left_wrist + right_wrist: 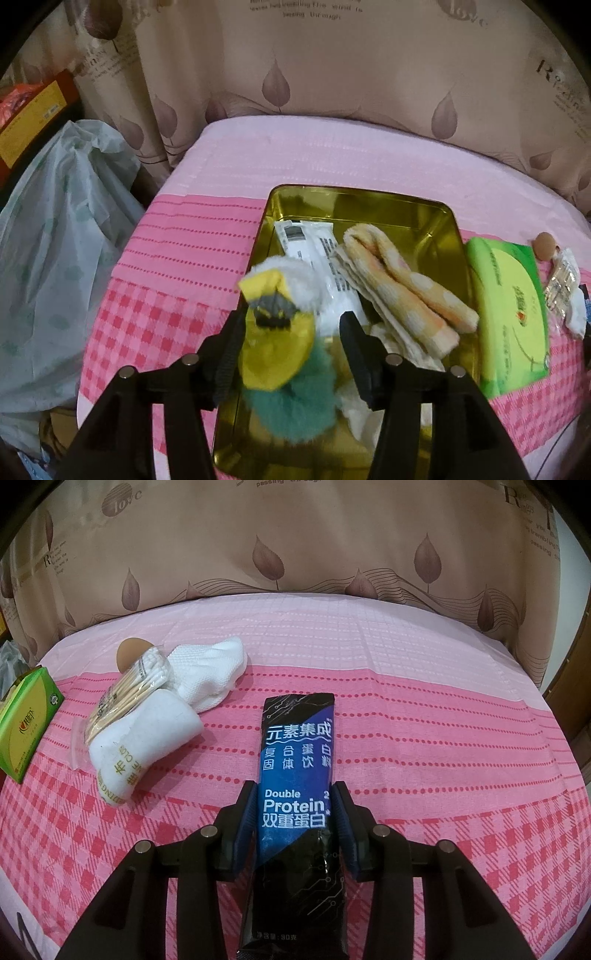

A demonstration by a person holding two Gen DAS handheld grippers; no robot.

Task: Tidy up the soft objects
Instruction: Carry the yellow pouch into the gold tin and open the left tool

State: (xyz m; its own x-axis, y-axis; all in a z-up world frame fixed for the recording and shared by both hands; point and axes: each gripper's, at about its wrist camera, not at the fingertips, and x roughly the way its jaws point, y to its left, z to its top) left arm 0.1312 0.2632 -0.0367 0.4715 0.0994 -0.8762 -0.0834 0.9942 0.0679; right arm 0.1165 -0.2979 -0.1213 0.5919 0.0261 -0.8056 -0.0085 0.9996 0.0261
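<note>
In the left wrist view my left gripper [291,332] stands over the gold tin tray [369,201]. Its jaws stand apart with a yellow, white and green plush toy [284,332] between them; the left finger [229,343] touches it, the right one looks clear. The tray holds a white packet [314,254] and a folded yellow towel [402,291]. In the right wrist view my right gripper [295,812] is closed on a black and blue protein drink pouch [297,775] held above the pink cloth.
A green tissue pack [509,314] lies right of the tray, also in the right wrist view [26,723]. White socks [147,738], a bag of cotton swabs [125,690] and a brown egg-like ball [129,653] lie left of the pouch. A plastic bag [55,240] hangs off the table's left edge.
</note>
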